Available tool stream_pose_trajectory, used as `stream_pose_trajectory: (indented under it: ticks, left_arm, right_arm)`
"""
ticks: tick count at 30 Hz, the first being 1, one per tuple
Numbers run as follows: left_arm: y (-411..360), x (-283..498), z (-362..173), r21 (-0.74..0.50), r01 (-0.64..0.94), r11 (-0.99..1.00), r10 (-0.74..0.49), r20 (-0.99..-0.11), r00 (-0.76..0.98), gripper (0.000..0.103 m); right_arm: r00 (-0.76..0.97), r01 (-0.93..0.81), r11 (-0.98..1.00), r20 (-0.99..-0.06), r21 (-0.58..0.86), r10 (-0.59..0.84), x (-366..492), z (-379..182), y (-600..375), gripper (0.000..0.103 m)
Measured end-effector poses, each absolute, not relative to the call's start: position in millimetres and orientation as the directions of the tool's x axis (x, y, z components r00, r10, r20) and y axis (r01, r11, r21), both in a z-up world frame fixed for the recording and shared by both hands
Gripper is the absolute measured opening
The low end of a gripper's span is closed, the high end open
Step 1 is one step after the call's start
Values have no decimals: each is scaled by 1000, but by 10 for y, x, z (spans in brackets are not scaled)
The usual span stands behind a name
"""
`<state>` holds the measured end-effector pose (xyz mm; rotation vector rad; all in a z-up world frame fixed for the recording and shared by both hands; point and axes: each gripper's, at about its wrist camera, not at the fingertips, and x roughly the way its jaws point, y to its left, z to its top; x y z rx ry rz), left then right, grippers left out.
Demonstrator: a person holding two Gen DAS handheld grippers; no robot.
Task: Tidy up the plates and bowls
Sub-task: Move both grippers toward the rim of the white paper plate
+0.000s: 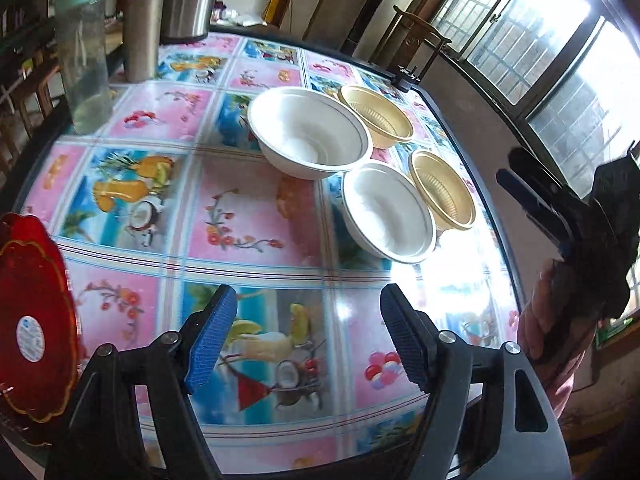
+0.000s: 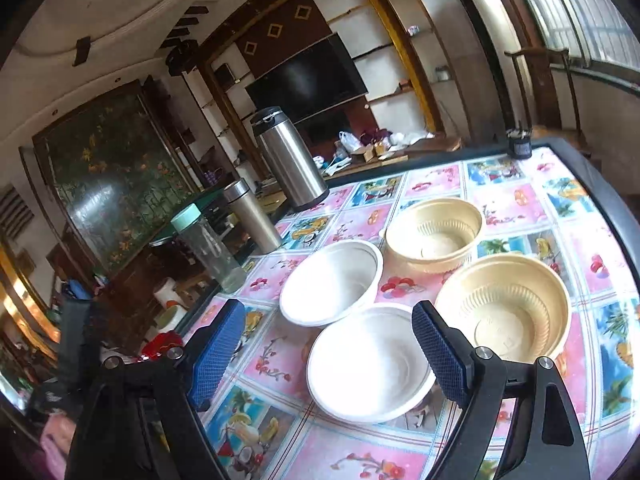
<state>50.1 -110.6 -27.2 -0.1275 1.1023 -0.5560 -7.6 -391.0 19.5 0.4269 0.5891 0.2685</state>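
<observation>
Two white bowls and two tan ribbed bowls stand close together on the patterned table. The larger white bowl (image 1: 310,133) (image 2: 332,282) is farther from me, the nearer white bowl (image 1: 388,211) (image 2: 368,364) sits in front of it. One tan bowl (image 1: 376,115) (image 2: 436,234) is at the back, the other tan bowl (image 1: 442,189) (image 2: 506,308) beside the nearer white one. A red plate (image 1: 34,316) with gold trim lies at the table's left edge. My left gripper (image 1: 308,338) is open above bare tablecloth. My right gripper (image 2: 328,350) is open, just short of the nearer white bowl.
A clear bottle with a mint lid (image 1: 82,52) (image 2: 208,246), a steel flask (image 1: 142,26) (image 2: 252,216) and a steel thermos jug (image 2: 290,160) stand along the table's far left side. A small dark object (image 2: 519,142) sits at the far corner. The right gripper (image 1: 560,216) shows off the table's right edge.
</observation>
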Motion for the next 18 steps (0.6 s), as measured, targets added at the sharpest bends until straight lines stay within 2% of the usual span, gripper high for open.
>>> stream_pose_trajectory:
  ticks: [6,10,12,18]
  left_arm:
    - [-1430,801,-434,-411,294,863,-487,-832,266,74]
    - [-1523,901,-503,-457,257,852,-514,-825,235,74]
    - [-1581,934,-505,-481,249,840,-534,-815,225,74]
    - [-1785,1048,-571,-517,245,820,-565,-799,206,74]
  right_arm:
    - [706,-151,698,-417,700,572,-79,-196,-4305,87]
    - [616,-154,584,-385,797,688,-22,-296,-4393,86]
    - [595,-111,536,-376,837,710,-7,-381,-4437,85]
    - [548,67,502,-452,862,704,162,-716,-4510,83]
